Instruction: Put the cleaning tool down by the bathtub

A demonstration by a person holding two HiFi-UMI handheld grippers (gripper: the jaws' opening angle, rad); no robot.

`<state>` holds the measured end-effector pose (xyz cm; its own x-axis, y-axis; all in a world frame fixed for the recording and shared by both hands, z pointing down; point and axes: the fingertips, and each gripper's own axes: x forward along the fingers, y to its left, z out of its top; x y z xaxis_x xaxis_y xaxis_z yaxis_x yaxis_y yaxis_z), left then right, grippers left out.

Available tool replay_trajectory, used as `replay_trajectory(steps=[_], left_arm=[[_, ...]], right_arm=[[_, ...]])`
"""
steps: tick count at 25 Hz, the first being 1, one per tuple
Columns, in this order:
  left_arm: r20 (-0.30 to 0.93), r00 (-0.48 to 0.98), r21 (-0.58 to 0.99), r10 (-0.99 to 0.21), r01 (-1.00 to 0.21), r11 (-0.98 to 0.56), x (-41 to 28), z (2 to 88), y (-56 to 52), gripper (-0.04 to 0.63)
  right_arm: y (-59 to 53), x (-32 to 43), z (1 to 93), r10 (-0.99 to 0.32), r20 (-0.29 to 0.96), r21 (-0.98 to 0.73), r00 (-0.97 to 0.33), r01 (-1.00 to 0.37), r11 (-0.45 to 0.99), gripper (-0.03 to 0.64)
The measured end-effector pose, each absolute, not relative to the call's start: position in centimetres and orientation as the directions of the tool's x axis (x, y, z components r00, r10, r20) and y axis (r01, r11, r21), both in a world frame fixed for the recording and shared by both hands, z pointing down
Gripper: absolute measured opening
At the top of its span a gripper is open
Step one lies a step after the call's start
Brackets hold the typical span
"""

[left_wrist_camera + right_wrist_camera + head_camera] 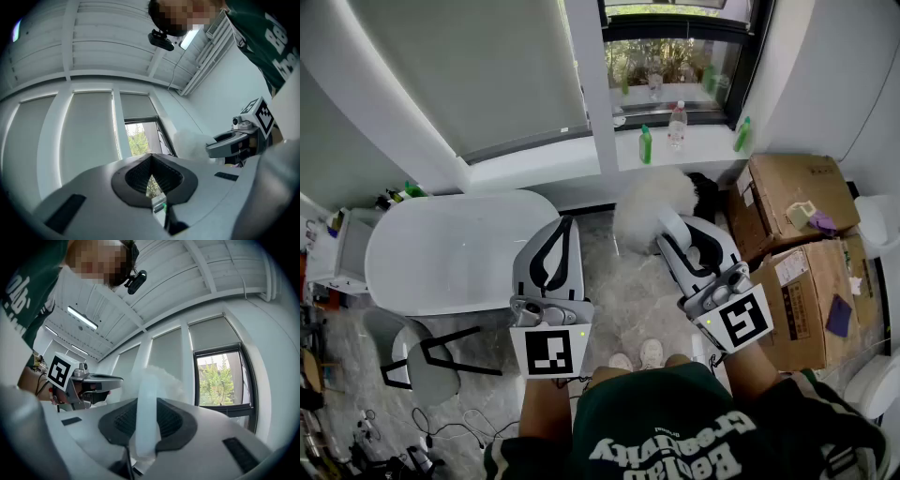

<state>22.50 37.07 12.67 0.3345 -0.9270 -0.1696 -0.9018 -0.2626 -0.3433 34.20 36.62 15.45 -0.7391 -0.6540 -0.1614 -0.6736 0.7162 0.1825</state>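
Observation:
The cleaning tool is a fluffy white duster on a pale translucent handle. My right gripper is shut on that handle, and the fluffy head sticks out past the jaws. In the head view it hangs over the marble floor, to the right of the white bathtub. My left gripper is shut with nothing in it, just beside the tub's right end. From the left gripper view I see the duster head and the right gripper off to the right.
Cardboard boxes stack up at the right. Bottles stand on the window sill. A grey chair sits at lower left, by the tub. The person's feet stand on the marble floor.

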Motion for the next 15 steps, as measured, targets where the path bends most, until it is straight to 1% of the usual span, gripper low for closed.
replay_trajectory(steps=[10, 15], left_arm=[[-0.176, 0.333, -0.331, -0.926, -0.906, -0.263, 23.7, 12.8, 36.8, 0.006], [-0.173, 0.331, -0.331, -0.927, -0.906, -0.262, 24.4, 13.0, 36.6, 0.006]], right_arm=[[36.3, 35.3, 16.0, -0.654, -0.155, 0.176, -0.740, -0.672, 0.719, 0.097], [36.3, 36.1, 16.2, -0.643, -0.174, 0.157, -0.746, -0.666, 0.729, 0.097]])
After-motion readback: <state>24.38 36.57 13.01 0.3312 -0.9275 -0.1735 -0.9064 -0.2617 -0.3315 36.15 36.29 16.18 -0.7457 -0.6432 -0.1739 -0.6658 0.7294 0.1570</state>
